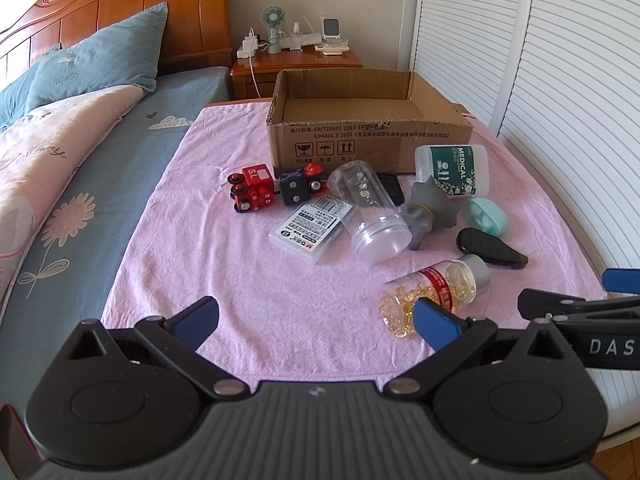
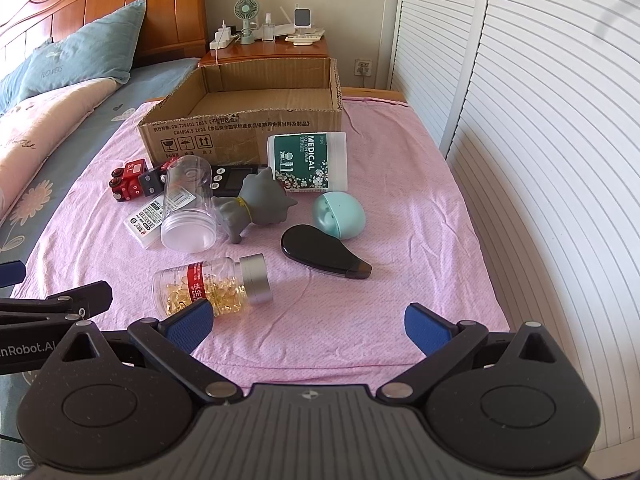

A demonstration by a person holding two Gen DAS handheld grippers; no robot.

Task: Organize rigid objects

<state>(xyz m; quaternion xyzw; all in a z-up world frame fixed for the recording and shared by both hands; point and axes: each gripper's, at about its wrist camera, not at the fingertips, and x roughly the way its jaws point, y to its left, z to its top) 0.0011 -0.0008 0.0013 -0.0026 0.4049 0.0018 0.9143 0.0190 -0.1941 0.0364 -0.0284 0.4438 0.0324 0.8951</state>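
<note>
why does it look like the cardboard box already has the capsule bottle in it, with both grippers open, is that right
Not quite. The capsule bottle lies on the pink cloth, in front of the cardboard box, which looks empty in the right wrist view. The left gripper and right gripper are open, as you said.

A home bedroom is indicated: wooden headboard (image 1: 120, 4) and pillow (image 1: 100, 56) upper left, nightstand (image 1: 296, 66) top centre.

Left claw (image 1: 316, 322) spread wide, right claw (image 2: 308, 326) likewise, side by side
</note>
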